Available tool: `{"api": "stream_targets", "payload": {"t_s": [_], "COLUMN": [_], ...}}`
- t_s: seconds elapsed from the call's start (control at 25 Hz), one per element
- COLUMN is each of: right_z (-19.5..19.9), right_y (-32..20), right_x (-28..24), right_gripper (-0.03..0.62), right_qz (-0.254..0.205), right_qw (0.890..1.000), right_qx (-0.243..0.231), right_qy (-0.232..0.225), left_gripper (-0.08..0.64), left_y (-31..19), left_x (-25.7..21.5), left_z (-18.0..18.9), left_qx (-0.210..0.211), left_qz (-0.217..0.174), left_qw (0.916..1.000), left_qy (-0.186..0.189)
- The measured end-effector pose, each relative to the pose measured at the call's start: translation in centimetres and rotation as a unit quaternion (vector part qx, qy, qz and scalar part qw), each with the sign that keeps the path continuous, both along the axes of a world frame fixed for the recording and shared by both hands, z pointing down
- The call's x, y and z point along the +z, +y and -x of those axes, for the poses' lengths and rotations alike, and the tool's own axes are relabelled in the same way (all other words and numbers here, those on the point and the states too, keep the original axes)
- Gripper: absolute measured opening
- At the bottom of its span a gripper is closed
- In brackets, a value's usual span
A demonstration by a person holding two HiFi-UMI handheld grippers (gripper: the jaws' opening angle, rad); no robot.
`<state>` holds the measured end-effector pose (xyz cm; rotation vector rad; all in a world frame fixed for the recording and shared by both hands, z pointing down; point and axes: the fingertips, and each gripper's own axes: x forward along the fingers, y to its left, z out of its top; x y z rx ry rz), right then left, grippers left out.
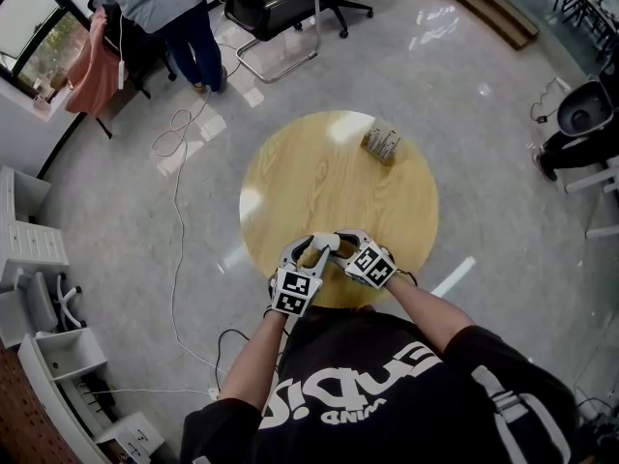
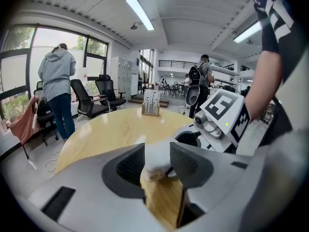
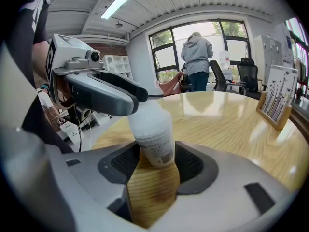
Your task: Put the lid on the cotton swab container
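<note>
A small translucent white cotton swab container (image 3: 157, 149) with a printed label stands on the round wooden table (image 1: 319, 177), near its front edge. My right gripper (image 3: 157, 162) is shut on the container's lower body. The frosted white lid (image 3: 146, 117) sits on top of the container, and my left gripper (image 2: 157, 161) is shut on the lid (image 2: 154, 153). In the head view both grippers meet over the container (image 1: 327, 242), left gripper (image 1: 315, 249) from the left, right gripper (image 1: 342, 244) from the right. The joint between lid and container is hidden.
A wooden stand of printed cards (image 1: 382, 143) sits at the table's far right edge. Beyond the table are office chairs (image 1: 276, 13), a person standing at the window (image 1: 160, 8), and a cable on the floor (image 1: 179, 133).
</note>
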<state>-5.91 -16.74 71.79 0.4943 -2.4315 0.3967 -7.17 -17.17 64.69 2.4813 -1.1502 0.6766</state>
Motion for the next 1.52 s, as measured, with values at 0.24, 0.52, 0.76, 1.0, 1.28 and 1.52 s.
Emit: {"api": "stream_targets", "payload": {"t_s": [0.24,0.52,0.76,1.0,1.28,1.52], "right_z": [0.0,-1.1,-4.5,-6.3,-6.4,-7.2], "right_y": [-0.1,0.3,1.4,2.1,1.8,2.1], "right_x": [-0.1,0.0,-1.1,-2.7,-6.6,-10.6], "right_gripper": [0.223,0.222,0.222,0.222,0.218,0.092], "right_qz": [-0.003,0.005,0.002,0.006,-0.014,-0.041], "right_qw": [1.0,1.0,0.999,0.998,0.995,0.99], "right_qx": [0.003,0.008,0.036,0.063,0.076,0.096], "right_qy": [-0.004,0.004,-0.008,-0.028,-0.063,-0.091], "left_gripper": [0.166,0.166,0.166,0.166,0.166,0.044], "left_y": [0.0,0.0,0.3,0.5,1.5,3.6], "left_x": [0.1,0.3,0.5,0.1,-1.1,-3.6], "left_z": [-0.1,0.1,0.1,0.1,0.2,0.2], "left_qx": [-0.001,-0.006,-0.016,-0.017,-0.04,-0.049], "left_qz": [0.001,0.001,-0.005,0.0,-0.005,-0.016], "left_qw": [1.0,1.0,0.9999,0.9998,0.9988,0.998], "left_qy": [0.0,0.001,0.002,0.014,0.028,0.037]}}
